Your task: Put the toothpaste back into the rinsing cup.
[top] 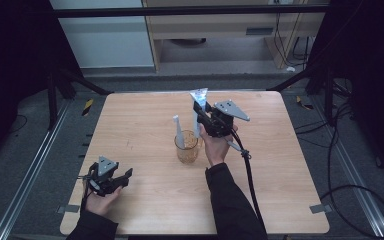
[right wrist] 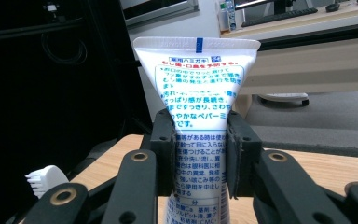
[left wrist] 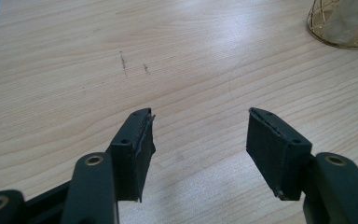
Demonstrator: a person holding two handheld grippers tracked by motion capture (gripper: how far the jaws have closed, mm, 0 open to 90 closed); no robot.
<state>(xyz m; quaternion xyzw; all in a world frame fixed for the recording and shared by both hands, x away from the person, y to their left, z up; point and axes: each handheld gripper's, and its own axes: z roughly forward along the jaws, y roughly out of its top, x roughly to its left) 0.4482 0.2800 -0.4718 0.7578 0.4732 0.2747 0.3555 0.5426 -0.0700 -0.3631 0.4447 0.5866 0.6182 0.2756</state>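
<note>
Looking down from the high view, the right gripper (top: 198,111) is held up above the middle of the table (top: 145,210), its jaws closed on a tube (top: 198,98) that stands upright, crimped end on top. The tube's lower part runs down toward the cup (top: 187,148), a clear amber one standing just left of the right hand (top: 217,147). A toothbrush (top: 178,131) leans in the cup, head up, just beside the tube. The left gripper (top: 128,176) rests low near the table's front left corner, well apart from the cup, jaws spread with nothing between them.

From the left gripper view, the two black jaws stand wide over bare wood, gripping nothing. The cup (left wrist: 342,23) sits at the top right edge, well apart from the jaws.

From the right gripper view, the jaws press on both sides of the tube (right wrist: 198,121), clamping it around its middle; its flat white crimp with a blue mark rises above them, blue print facing the camera. The toothbrush (right wrist: 44,179) head pokes in at lower left, bristles showing, near the left jaw but apart from it.
</note>
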